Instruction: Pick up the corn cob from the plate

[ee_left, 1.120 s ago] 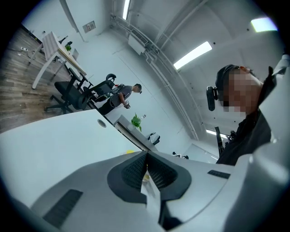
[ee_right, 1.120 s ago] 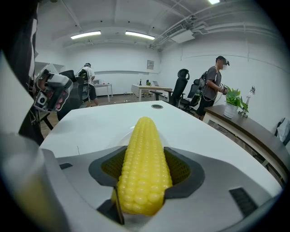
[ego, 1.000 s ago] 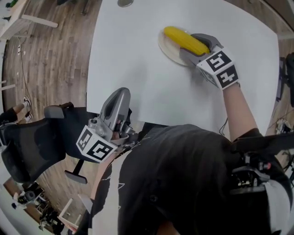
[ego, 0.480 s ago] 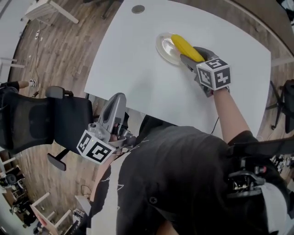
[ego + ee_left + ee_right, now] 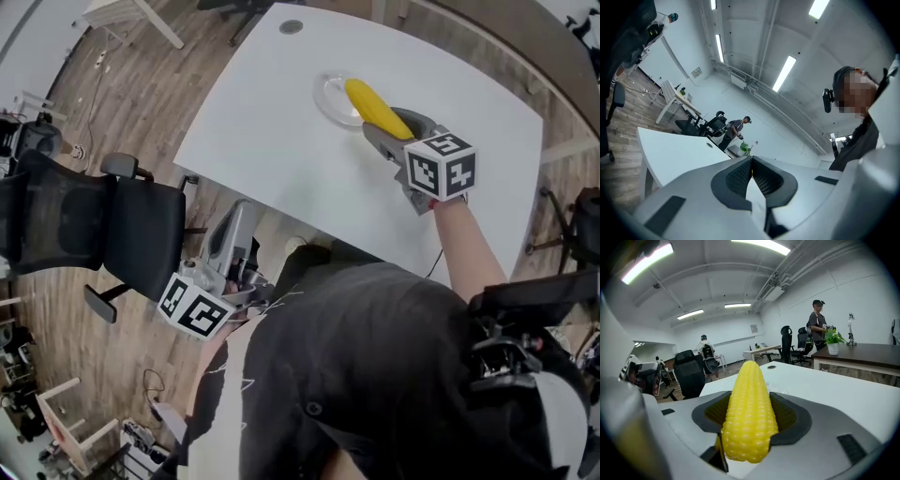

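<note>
Counts: two grippers, one corn cob, one plate, one table, one black office chair.

Nearest you, your left gripper (image 5: 240, 212) (image 5: 750, 161) hangs off the table (image 5: 281, 150) edge by your torso, well apart from the plate (image 5: 330, 95). Its jaws are pressed together with nothing between them. The office chair (image 5: 103, 234) stands on the wood floor, further from the plate than that gripper.

Your right gripper (image 5: 382, 124) (image 5: 750, 414) sits just beside the plate on its near-right side, clamped on the corn cob (image 5: 372, 105) (image 5: 749, 399) at its thick end. The cob's far tip reaches over the plate's right rim. You can't tell whether the cob touches the plate.

Against a second ago: the cob lay across the plate's middle, and now it's shifted to the right rim with more bare plate showing. The right gripper has the same grip end. The left gripper is unchanged, low by your body. Your head view has swung, so the table sits further up and looks smaller.
</note>
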The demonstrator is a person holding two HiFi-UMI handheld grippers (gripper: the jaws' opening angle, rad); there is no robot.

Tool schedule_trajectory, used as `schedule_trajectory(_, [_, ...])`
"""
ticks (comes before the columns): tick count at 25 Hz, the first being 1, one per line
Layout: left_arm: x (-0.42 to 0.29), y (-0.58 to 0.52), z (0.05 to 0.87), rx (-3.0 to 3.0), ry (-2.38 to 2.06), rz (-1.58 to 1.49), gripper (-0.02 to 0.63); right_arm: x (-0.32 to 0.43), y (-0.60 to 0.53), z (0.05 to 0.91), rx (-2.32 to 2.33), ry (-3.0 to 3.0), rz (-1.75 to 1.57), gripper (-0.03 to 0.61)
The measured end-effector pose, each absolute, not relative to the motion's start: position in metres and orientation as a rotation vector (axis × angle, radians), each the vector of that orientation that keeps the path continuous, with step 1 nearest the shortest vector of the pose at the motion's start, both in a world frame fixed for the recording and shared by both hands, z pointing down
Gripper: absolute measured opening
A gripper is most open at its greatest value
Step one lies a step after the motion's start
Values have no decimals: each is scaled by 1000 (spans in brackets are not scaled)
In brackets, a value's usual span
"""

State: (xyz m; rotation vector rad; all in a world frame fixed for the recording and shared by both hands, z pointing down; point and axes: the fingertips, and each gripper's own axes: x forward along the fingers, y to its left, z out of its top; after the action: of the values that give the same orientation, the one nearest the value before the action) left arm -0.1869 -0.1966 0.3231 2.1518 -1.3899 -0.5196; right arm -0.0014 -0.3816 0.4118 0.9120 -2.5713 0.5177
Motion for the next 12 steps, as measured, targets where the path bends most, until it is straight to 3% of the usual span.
schedule_trajectory(12, [-182,-148,312,2195,-1303,-529,15,-7,-287,386,865,-2613,558,253])
